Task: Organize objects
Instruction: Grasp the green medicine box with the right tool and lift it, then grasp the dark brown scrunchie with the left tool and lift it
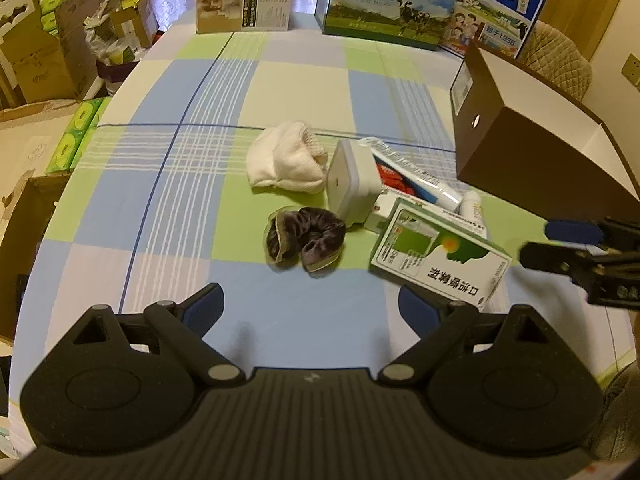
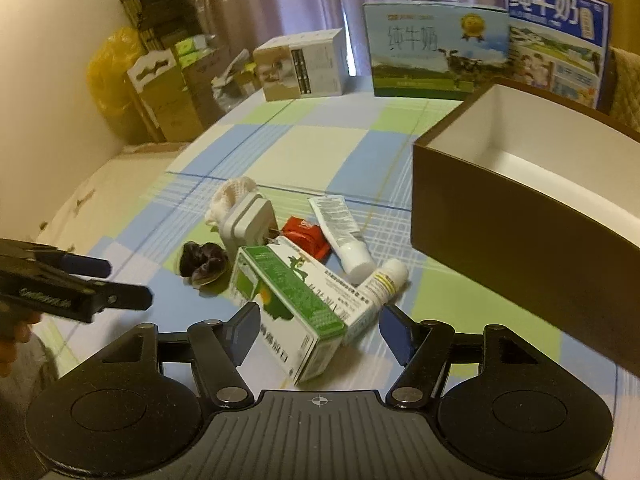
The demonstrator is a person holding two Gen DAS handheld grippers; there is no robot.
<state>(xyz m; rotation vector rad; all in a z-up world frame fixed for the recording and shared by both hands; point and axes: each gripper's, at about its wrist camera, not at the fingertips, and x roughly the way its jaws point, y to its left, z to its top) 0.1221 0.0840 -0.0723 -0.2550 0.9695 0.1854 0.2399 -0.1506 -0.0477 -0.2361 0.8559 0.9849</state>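
The left hand-held gripper (image 1: 311, 308) is matte black plastic: a ribbed central body with a small crosshair mark, two rounded housings with shallow circular recesses, triangular cut-outs, and silver pivot screws on the linkage arms. Its fingers (image 1: 206, 309) carry dark blue pads. The right hand-held gripper (image 2: 316, 330) has the same black build, crosshair mark, silver screws and blue-padded fingers (image 2: 243, 330).

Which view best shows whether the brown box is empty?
Right wrist: it looks down into the brown box, showing bare white walls and no contents. Left wrist shows only its brown outer sides.
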